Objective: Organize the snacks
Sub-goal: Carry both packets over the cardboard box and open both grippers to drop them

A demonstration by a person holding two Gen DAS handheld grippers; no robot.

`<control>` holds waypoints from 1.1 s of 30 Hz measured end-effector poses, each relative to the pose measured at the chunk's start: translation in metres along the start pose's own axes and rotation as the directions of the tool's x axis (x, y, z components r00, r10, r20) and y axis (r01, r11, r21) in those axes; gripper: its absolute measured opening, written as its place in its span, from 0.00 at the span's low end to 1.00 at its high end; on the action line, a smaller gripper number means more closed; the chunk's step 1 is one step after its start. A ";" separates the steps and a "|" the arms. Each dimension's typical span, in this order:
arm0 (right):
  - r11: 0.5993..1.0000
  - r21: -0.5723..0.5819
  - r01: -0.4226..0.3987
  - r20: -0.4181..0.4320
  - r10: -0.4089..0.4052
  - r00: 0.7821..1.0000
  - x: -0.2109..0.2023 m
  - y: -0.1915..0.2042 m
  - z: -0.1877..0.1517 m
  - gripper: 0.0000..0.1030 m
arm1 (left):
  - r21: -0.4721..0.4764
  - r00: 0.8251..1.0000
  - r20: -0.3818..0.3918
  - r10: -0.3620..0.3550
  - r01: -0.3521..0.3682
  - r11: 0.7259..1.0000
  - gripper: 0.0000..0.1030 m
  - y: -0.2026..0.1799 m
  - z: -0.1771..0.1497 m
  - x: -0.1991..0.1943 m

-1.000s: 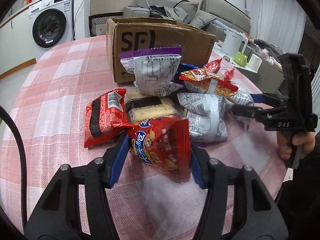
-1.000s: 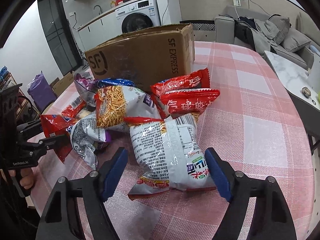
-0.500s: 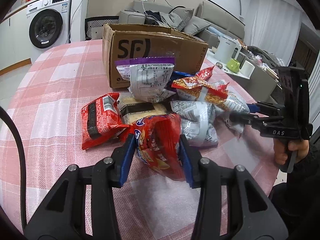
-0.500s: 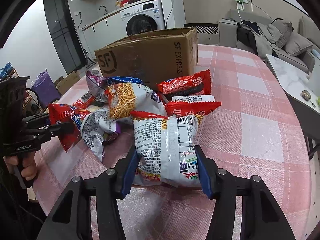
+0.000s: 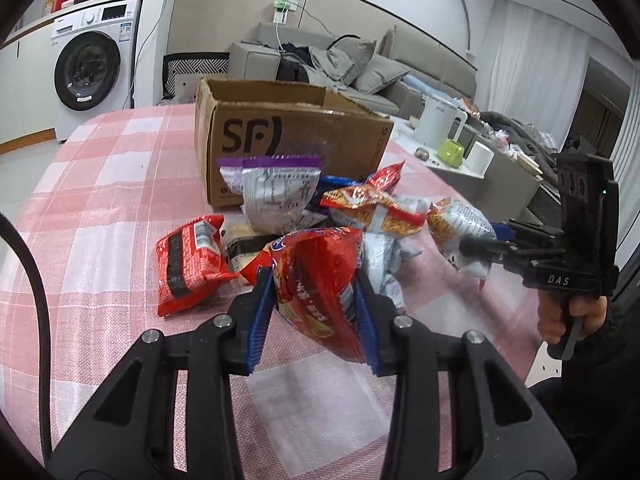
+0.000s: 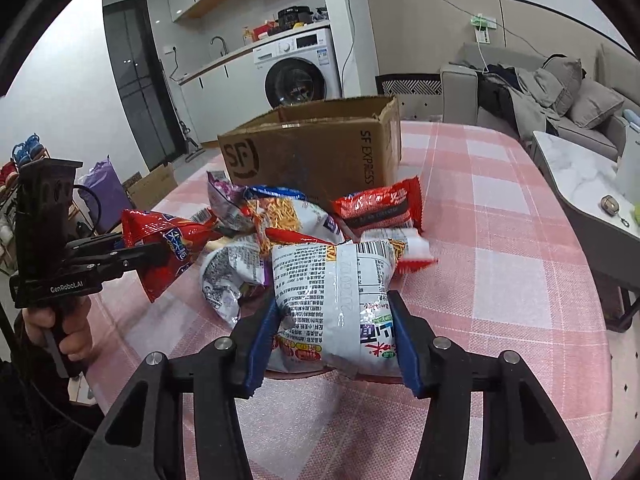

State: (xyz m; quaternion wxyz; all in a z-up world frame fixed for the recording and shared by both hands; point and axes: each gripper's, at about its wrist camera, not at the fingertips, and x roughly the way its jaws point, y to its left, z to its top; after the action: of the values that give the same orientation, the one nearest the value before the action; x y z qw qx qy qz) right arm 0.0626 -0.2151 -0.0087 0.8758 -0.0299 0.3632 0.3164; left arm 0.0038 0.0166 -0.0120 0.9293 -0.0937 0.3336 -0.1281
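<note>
Cardboard box [image 6: 316, 152] reads "SF EXPRESS"; right gripper [image 5: 476, 246] "DAS"

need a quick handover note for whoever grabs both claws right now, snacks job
Left claw: its jaws have just been closing, now shut on the red snack bag, raised off the tablecloth.
Right claw: its jaws have also just been closing, now shut on the white noodle bag.
Things: the other packets sit piled in front of the open SF cardboard box.
Done: both bags gripped. No snacks can be seen inside the box from these views.
Left: probably drop both into the box, then clear the pile.
</note>
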 end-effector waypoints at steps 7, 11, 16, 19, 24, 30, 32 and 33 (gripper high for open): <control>1.000 -0.006 -0.004 0.058 0.004 0.998 -0.017 0.004 0.011 0.52 | -0.001 0.998 0.059 0.003 -0.003 1.000 0.34 -0.010 0.013 -0.022; 1.000 -0.011 -0.002 0.082 0.003 0.997 -0.022 0.006 0.022 0.52 | 0.014 0.995 0.096 0.018 -0.019 1.000 0.34 -0.015 0.026 -0.033; 1.000 -0.009 -0.007 0.111 0.008 0.994 -0.027 0.010 0.036 0.52 | 0.022 0.989 0.142 0.035 -0.038 0.999 0.34 -0.021 0.047 -0.042; 1.000 -0.006 -0.015 0.128 0.015 0.992 -0.027 0.013 0.044 0.52 | 0.020 0.986 0.162 0.045 -0.049 0.999 0.34 -0.020 0.062 -0.042; 0.999 -0.019 -0.026 0.145 0.029 0.989 -0.027 0.019 0.060 0.52 | 0.017 0.979 0.191 0.072 -0.077 0.997 0.34 -0.020 0.085 -0.041; 0.999 -0.029 -0.035 0.158 0.039 0.987 -0.023 0.024 0.085 0.52 | 0.013 0.969 0.218 0.114 -0.120 0.993 0.34 -0.018 0.116 -0.033; 0.999 -0.028 -0.036 0.160 0.040 0.986 -0.019 0.025 0.094 0.52 | 0.012 0.965 0.225 0.132 -0.139 0.990 0.34 -0.016 0.125 -0.030; 0.999 -0.026 -0.039 0.161 0.042 0.986 -0.017 0.025 0.098 0.52 | 0.014 0.965 0.226 0.135 -0.142 0.990 0.34 -0.015 0.130 -0.028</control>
State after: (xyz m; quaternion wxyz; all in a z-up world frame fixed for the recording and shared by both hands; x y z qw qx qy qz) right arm 0.0998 -0.1766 0.0786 0.8953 -0.0069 0.2881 0.3397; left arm 0.0644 0.0223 0.1072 0.9689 -0.0699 0.2304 -0.0566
